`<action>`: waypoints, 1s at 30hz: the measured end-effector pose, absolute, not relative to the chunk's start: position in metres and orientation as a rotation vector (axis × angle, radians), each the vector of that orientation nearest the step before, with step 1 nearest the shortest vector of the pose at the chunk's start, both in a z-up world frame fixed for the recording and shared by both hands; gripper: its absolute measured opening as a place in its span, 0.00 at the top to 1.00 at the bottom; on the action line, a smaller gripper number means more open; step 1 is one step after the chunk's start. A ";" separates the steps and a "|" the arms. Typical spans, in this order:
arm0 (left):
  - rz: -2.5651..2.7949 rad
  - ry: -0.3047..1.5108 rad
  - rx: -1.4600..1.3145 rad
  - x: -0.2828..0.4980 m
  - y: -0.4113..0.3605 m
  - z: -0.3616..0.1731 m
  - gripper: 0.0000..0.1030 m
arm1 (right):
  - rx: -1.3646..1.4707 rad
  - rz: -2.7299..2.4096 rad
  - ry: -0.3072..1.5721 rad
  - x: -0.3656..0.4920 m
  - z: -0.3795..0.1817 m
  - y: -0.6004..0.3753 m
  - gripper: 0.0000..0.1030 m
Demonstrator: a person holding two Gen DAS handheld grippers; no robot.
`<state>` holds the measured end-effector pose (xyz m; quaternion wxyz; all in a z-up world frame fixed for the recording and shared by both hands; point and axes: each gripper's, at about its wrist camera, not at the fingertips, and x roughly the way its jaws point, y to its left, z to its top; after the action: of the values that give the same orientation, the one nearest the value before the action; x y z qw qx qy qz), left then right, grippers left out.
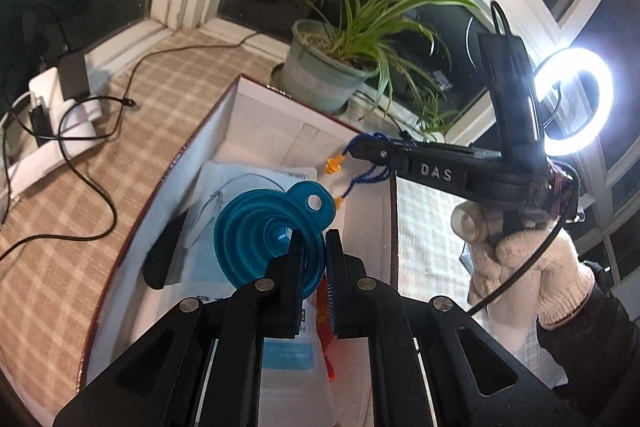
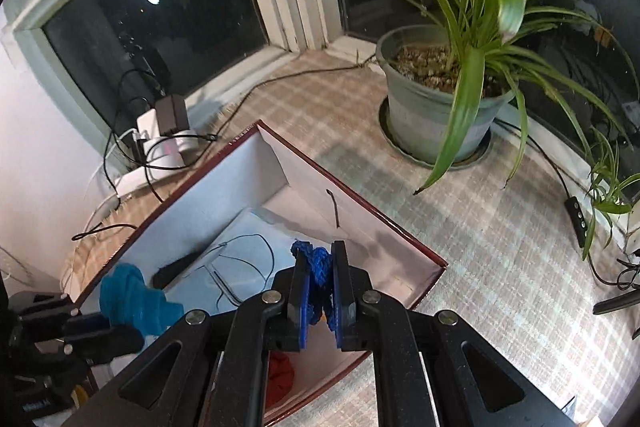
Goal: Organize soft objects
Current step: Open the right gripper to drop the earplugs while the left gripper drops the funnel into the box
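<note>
**windowsill_guy:** So both grippers are over the box (image 1: 192, 147) at once. The left gripper (image 1: 314, 247) is pinched tight on a blue collapsible funnel (image 1: 260, 227), gripping it by the rim, and the funnel hangs over the white inside of the box. From the right wrist view the same funnel (image 2: 132, 297) looks like a crumpled teal blob at the left gripper's (image 2: 120, 331) tip.

**softstuff42:** And the right one?

**windowsill_guy:** The right gripper (image 2: 320, 275) is clamped on a bundle of blue cord (image 2: 316, 267), squeezed between its pads. In the left wrist view you can see the cord (image 1: 372, 171) dangling off the right gripper's (image 1: 360, 147) tip with little orange earplugs (image 1: 334, 165) on the ends, right above the box's far corner. A gloved hand (image 1: 528, 263) holds that gripper.

**softstuff42:** What's already in the box?

**windowsill_guy:** A white packet with blue print (image 1: 240, 195) lying flat, a dark object (image 1: 168, 251) against the left wall, and something red (image 2: 280, 371) near the front. The box sits on a checked cloth (image 2: 460, 247), with a potted plant (image 2: 440, 107) just behind it and a ring light (image 1: 574, 99) glowing to the right.
</note>
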<state>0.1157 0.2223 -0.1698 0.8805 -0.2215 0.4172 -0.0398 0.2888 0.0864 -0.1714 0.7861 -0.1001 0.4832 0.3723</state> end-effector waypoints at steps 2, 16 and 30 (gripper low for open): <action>-0.084 0.881 -0.461 0.118 0.221 -0.172 0.92 | -0.217 0.798 1.058 0.291 -0.174 0.087 0.91; -0.104 0.937 -0.493 0.135 0.221 -0.179 0.85 | -0.239 0.778 1.068 0.288 -0.164 0.083 0.56; -0.126 0.980 -0.515 0.138 0.228 -0.175 0.33 | -0.138 0.804 1.029 0.261 -0.137 0.052 0.53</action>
<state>0.1378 0.2278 -0.1746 0.8487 -0.2445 0.4650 -0.0599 0.2608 0.0517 -0.1373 0.7921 -0.0643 0.4782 0.3738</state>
